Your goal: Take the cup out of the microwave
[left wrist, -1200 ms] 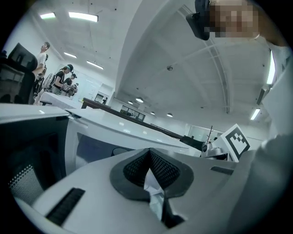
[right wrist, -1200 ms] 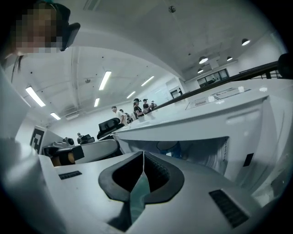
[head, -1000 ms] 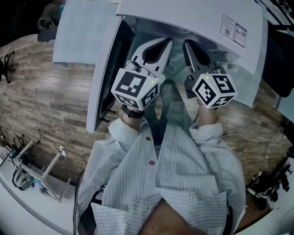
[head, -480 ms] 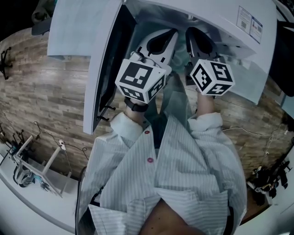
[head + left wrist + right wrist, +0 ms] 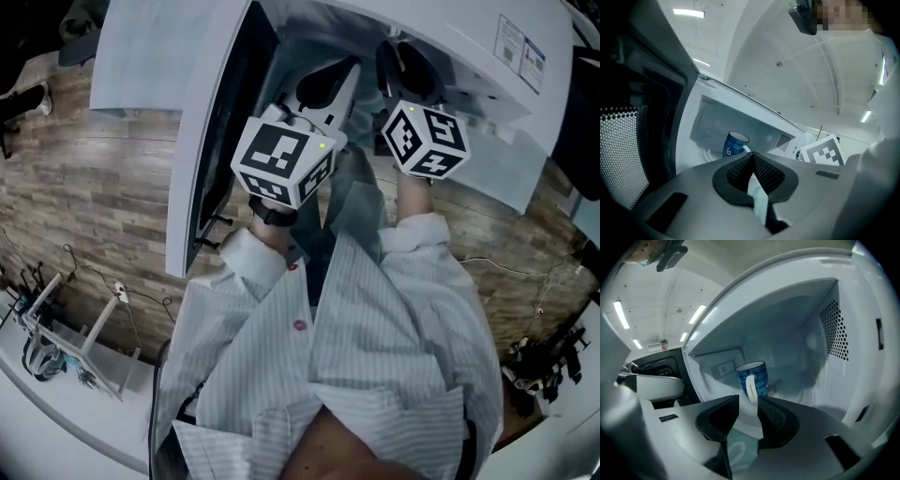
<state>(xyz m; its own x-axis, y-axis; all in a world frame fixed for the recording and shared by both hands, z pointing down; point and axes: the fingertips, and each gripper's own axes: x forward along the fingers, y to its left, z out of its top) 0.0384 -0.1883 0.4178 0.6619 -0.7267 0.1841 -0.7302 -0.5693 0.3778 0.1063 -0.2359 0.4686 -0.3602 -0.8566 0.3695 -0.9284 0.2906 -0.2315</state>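
Observation:
A blue cup (image 5: 752, 376) with a white handle (image 5: 751, 389) stands upright on the floor of the open white microwave (image 5: 825, 333). Its handle faces my right gripper (image 5: 748, 400), which sits just in front of it. The right jaws have just been opening and stand apart, and the pads touch nothing. My left gripper (image 5: 752, 155) is shut and empty at the opening's left side, with the cup (image 5: 735, 144) farther in. In the head view both grippers (image 5: 349, 67) (image 5: 392, 49) point into the microwave (image 5: 487, 112), and the cup is hidden.
The microwave door (image 5: 187, 141) hangs open on the left, its mesh window (image 5: 623, 154) close beside my left gripper. The right gripper's marker cube (image 5: 824, 150) is next to the left one. A wooden floor (image 5: 94, 206) lies below, and a rack (image 5: 66, 347) stands at lower left.
Both grippers have moved farther toward the microwave opening, the right one more than the left. The door and microwave stay as they were.

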